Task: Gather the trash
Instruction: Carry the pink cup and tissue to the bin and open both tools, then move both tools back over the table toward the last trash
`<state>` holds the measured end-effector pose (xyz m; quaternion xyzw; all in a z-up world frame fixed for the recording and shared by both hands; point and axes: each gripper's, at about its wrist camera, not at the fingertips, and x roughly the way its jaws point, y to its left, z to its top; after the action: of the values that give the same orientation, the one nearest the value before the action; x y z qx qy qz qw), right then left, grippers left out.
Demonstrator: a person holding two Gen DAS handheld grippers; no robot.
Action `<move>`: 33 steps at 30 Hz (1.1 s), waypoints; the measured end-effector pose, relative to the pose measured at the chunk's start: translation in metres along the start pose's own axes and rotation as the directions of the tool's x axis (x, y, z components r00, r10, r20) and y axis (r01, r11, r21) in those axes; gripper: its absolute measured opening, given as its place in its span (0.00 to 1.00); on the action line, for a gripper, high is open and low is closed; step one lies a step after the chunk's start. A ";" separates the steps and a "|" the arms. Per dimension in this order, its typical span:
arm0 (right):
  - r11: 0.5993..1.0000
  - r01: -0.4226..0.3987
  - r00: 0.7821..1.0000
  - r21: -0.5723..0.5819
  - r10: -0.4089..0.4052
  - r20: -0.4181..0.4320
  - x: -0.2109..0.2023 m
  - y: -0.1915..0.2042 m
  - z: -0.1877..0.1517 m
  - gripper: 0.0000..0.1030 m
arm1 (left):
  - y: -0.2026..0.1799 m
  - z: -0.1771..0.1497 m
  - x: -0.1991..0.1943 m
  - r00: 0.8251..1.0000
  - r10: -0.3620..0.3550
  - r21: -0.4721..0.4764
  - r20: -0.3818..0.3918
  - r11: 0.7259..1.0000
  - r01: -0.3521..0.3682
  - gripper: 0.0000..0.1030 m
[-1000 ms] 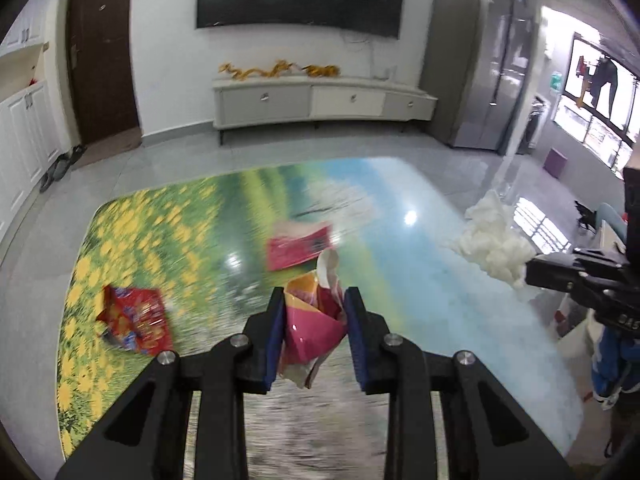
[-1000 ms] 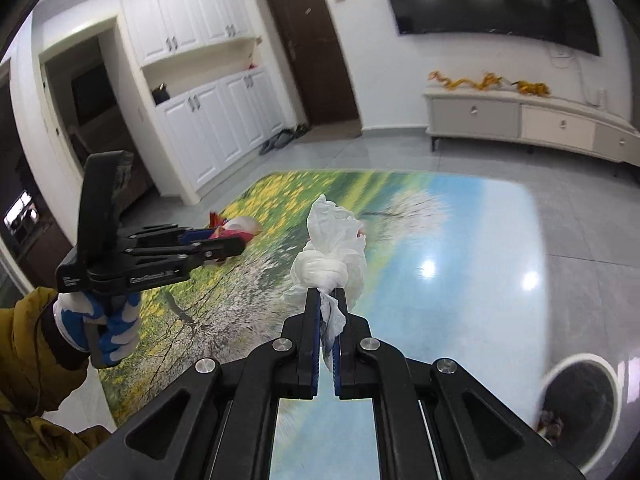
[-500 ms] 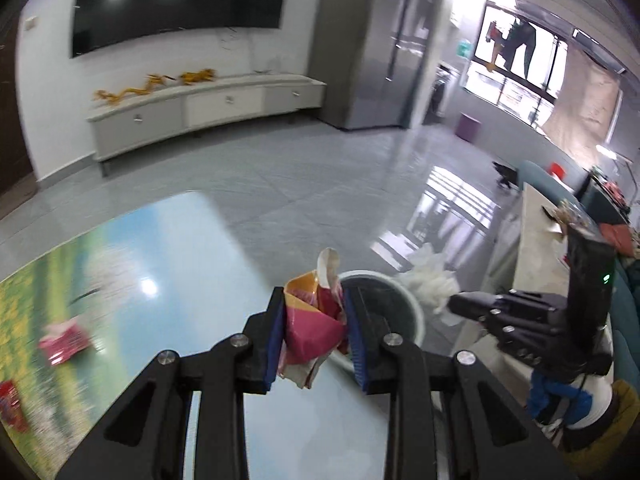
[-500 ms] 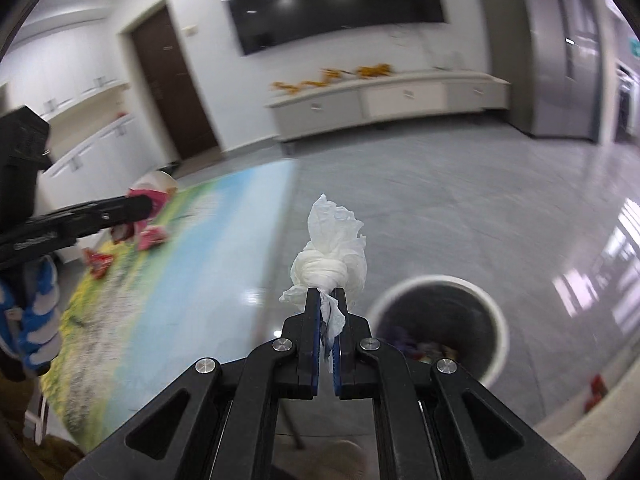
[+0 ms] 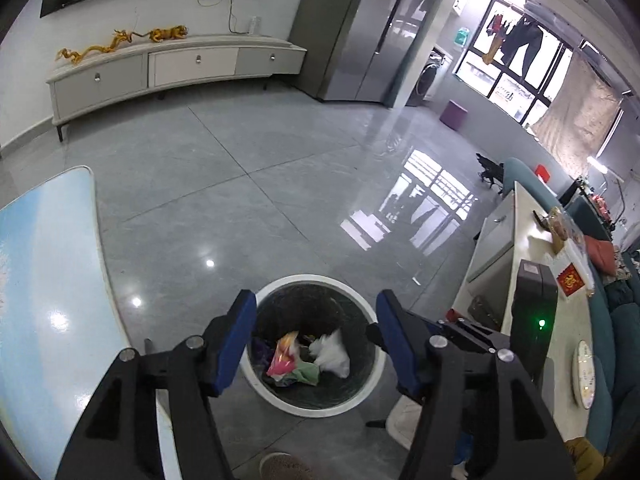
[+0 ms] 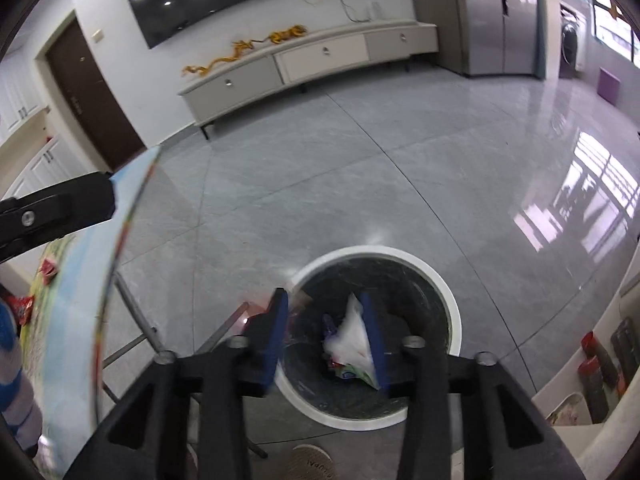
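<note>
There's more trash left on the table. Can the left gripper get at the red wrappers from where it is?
Probably not yet: the left gripper, jaws opening and empty, hangs over the trash bin, while the red wrappers lie on the table off to the side.

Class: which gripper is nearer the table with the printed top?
Left. The left gripper hangs beside the table edge, at the bin; the right gripper is over the bin, on the side away from the table. Both jaws are opening, nothing held between them.

The left gripper hangs above a white-rimmed bin on the grey floor, jaws opening with nothing between them — inside lie a pink wrapper and white tissue — table edge at left
</note>
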<state>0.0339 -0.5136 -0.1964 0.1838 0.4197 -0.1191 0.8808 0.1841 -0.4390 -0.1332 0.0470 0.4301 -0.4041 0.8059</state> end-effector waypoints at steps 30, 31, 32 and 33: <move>0.949 -0.106 0.978 -0.297 0.153 0.140 -0.102 0.172 0.010 0.66 | 0.065 -0.082 -0.228 0.851 0.393 -0.070 0.350 0.916 -0.394 0.75; 0.941 -0.118 0.977 -0.318 0.167 0.132 -0.099 0.186 0.011 0.69 | 0.076 -0.087 -0.234 0.844 0.409 -0.086 0.347 0.910 -0.406 0.77; 0.935 -0.126 0.976 -0.332 0.176 0.126 -0.097 0.196 0.010 0.70 | 0.087 -0.091 -0.239 0.838 0.425 -0.103 0.342 0.903 -0.417 0.78; 0.928 -0.135 0.975 -0.347 0.186 0.119 -0.094 0.207 0.011 0.72 | 0.097 -0.096 -0.243 0.833 0.438 -0.116 0.339 0.898 -0.425 0.78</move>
<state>0.0583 -0.3258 -0.0703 0.0549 0.3502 0.0134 0.9350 0.1146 -0.1848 -0.0420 0.0541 0.2620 -0.2059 0.9413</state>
